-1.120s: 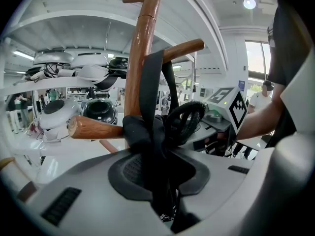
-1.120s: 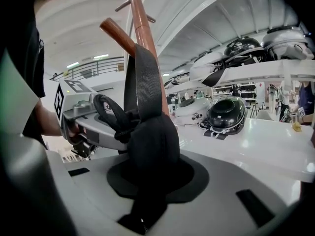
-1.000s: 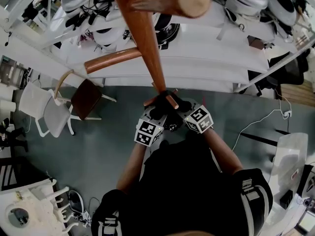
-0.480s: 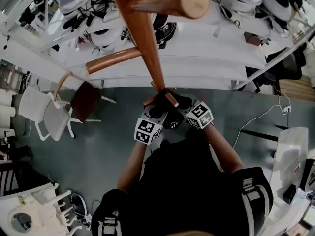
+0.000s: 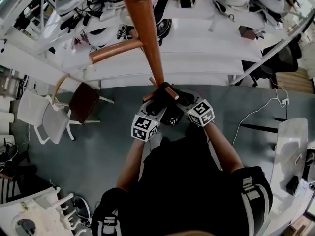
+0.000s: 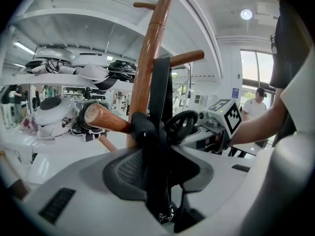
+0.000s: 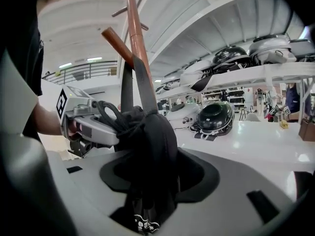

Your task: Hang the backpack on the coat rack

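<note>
Floor [image 5: 98, 151], grey, under me in the head view; white shelving [image 5: 206, 53] behind, brown chair [image 5: 84, 100] to one side. Wooden coat rack [image 5: 147, 38] stands ahead, with the black backpack [image 5: 163, 102] against its pole. Left gripper view: I read the left gripper [image 6: 162, 171] jaws opening, with the backpack strap upright between them. Right gripper view: right gripper [image 7: 157, 176] jaws opening, bunched backpack fabric between them, dark helmet [image 7: 219, 116] on a white counter [image 7: 256, 136].
</note>
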`<state>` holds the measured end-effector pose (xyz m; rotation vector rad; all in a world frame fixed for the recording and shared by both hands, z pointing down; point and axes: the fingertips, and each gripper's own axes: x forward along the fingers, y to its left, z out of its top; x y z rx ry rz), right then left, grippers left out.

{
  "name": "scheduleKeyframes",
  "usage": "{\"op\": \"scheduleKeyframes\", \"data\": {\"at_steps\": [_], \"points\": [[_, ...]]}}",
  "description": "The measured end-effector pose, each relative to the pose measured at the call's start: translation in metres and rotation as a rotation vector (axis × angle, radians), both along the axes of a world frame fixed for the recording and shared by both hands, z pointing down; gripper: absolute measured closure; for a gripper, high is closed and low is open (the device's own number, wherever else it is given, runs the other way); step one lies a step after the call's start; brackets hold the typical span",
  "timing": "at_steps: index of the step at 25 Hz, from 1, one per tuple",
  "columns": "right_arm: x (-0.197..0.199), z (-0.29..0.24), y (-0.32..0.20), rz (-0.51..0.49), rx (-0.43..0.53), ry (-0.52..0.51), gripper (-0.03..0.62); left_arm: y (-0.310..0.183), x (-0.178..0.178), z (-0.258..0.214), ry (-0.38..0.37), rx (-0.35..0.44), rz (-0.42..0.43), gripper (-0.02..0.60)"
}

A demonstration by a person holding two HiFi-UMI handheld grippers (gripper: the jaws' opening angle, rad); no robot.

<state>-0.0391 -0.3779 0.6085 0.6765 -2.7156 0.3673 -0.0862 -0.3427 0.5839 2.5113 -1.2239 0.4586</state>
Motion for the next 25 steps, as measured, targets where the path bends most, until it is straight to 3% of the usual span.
{"op": "scheduleKeyframes", "data": {"at_steps": [9,14,17,21,25], "points": [[0.025,-0.002,0.024,0.134,0.000,-0.032,0.375,0.028,-0.014,0.000,0.035,0.001,0.023,0.426],[0.030,0.002,0.052,0.177,0.017,-0.037,0.461,0.048,-0.021,0.002,0.040,0.004,0.054,0.447],[0.027,0.000,0.069,0.183,0.028,-0.056,0.476,0.063,-0.021,0.001,0.065,0.008,0.110,0.515],[0.022,-0.002,0.088,0.204,0.043,-0.066,0.571,0.081,-0.018,0.002,0.066,0.023,0.182,0.538],[0.015,-0.003,0.104,0.227,0.026,-0.112,0.579,0.093,-0.020,0.009,0.054,0.014,0.218,0.543]]}}
